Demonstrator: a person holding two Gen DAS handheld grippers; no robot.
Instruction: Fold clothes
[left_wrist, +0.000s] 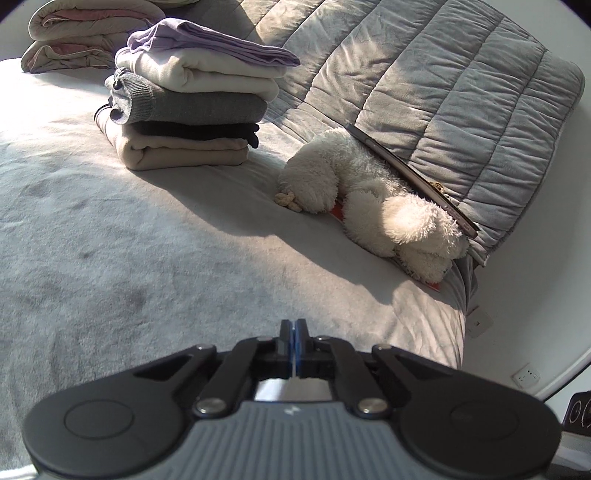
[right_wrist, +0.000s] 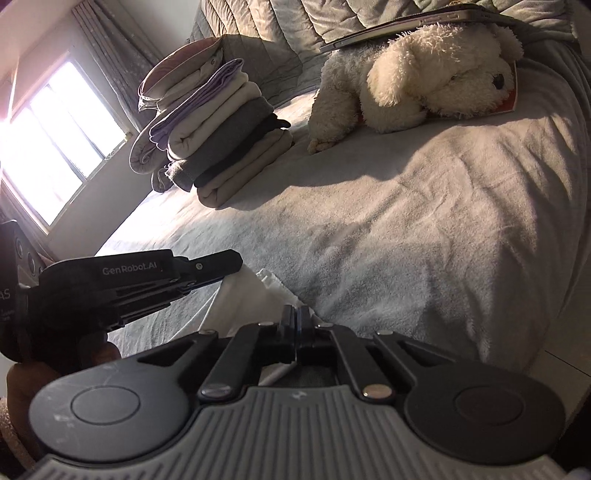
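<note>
A white garment (right_wrist: 251, 295) with a frilly edge stretches between my two grippers, just above the pale bed cover (right_wrist: 406, 240). In the right wrist view my right gripper (right_wrist: 297, 312) is shut, pinching the cloth's near edge. My left gripper (right_wrist: 234, 263) comes in from the left, shut on the other end. In the left wrist view the left gripper (left_wrist: 294, 325) shows its pads pressed together, with a patch of the white garment (left_wrist: 291, 387) visible under the linkage. A stack of folded clothes (left_wrist: 184, 107) stands on the bed at the back left.
A white plush dog (left_wrist: 369, 206) lies to the right of the stack, with a flat tablet (left_wrist: 406, 173) leaning on it against a grey quilt (left_wrist: 424, 74). More folded bedding (left_wrist: 81, 33) lies at the far left. A bright window (right_wrist: 55, 140) is on the left.
</note>
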